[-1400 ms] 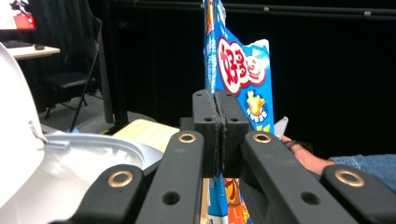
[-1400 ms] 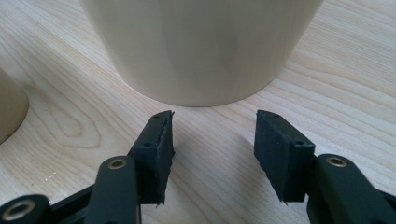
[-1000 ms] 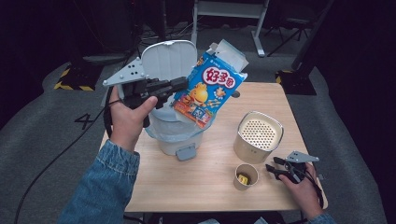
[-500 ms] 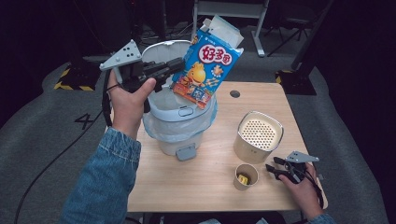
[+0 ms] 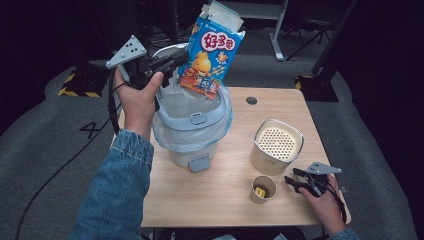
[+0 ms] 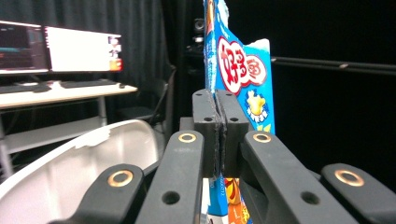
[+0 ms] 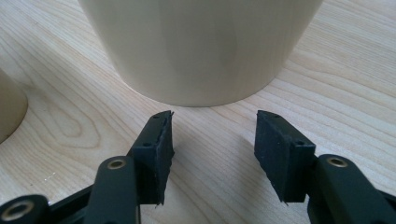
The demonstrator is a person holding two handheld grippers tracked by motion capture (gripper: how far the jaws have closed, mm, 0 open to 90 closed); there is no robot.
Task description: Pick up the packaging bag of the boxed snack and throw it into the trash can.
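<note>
A blue snack bag (image 5: 212, 52) with a torn-open top hangs over a white pedal bin (image 5: 192, 127) lined with a clear plastic bag. My left gripper (image 5: 182, 57) is shut on the bag's edge. In the left gripper view the jaws (image 6: 217, 121) are pressed together on the bag (image 6: 243, 70), with the bin's raised lid (image 6: 70, 172) to the lower left. My right gripper (image 5: 290, 181) rests at the table's front right, open. In the right gripper view nothing lies between its jaws (image 7: 212, 140), which face a cream container (image 7: 201, 46).
The cream container (image 5: 277, 145) with a perforated top stands right of the bin. A paper cup (image 5: 263, 189) with something yellow inside sits in front of it, just left of my right gripper. The wooden table (image 5: 220, 210) has a round hole (image 5: 251, 100) at the back. Dark floor surrounds it.
My left hand has carried the snack bag upward and a little to the left, so it now hangs more upright above the bin. The right hand has kept still.
</note>
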